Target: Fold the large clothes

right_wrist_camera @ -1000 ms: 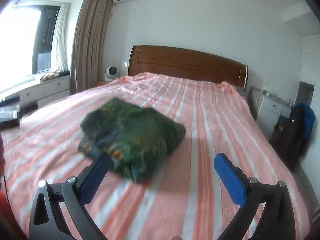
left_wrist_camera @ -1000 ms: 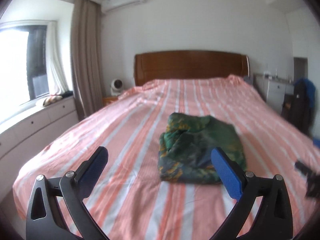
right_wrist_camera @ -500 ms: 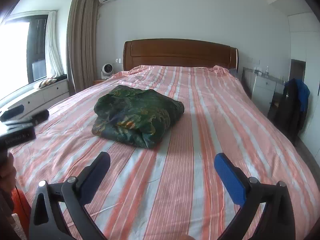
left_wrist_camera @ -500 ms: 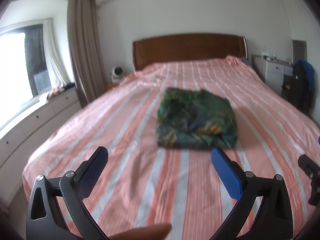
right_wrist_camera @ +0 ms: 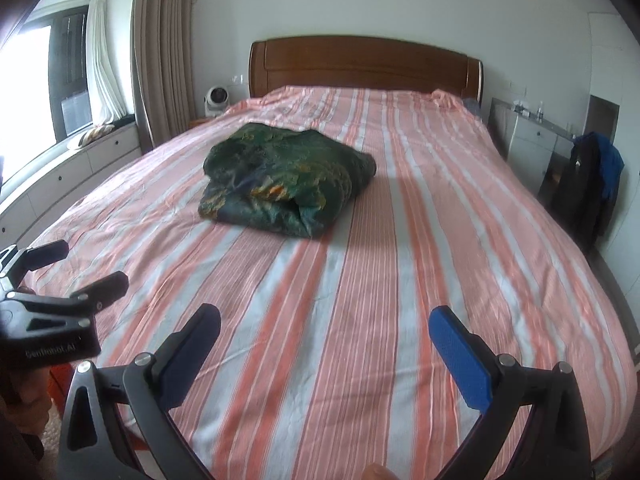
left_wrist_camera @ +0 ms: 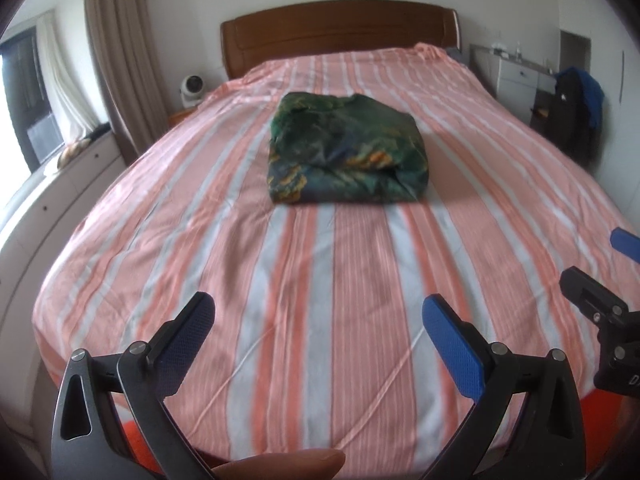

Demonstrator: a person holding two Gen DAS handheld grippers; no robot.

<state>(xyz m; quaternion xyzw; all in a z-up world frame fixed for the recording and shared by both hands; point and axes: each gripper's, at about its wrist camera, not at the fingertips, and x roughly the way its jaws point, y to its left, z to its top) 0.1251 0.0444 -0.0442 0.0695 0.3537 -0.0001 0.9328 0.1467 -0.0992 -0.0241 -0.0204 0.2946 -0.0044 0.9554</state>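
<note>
A dark green patterned garment (left_wrist_camera: 346,148) lies folded into a compact bundle in the middle of the bed; it also shows in the right wrist view (right_wrist_camera: 286,182). My left gripper (left_wrist_camera: 318,322) is open and empty, held over the foot of the bed well short of the bundle. My right gripper (right_wrist_camera: 324,334) is open and empty, also back near the foot. Each gripper shows at the edge of the other's view: the right one (left_wrist_camera: 608,304), the left one (right_wrist_camera: 60,280).
The bed has an orange and white striped sheet (left_wrist_camera: 320,300) and a wooden headboard (left_wrist_camera: 340,36). White drawers and a window line the left wall (right_wrist_camera: 80,160). A small fan (right_wrist_camera: 216,100) stands by the curtain. A dresser and dark clothes (right_wrist_camera: 588,184) stand at the right.
Both grippers have pulled back from the folded bundle toward the foot of the bed. The bundle lies still and both grippers stay open.
</note>
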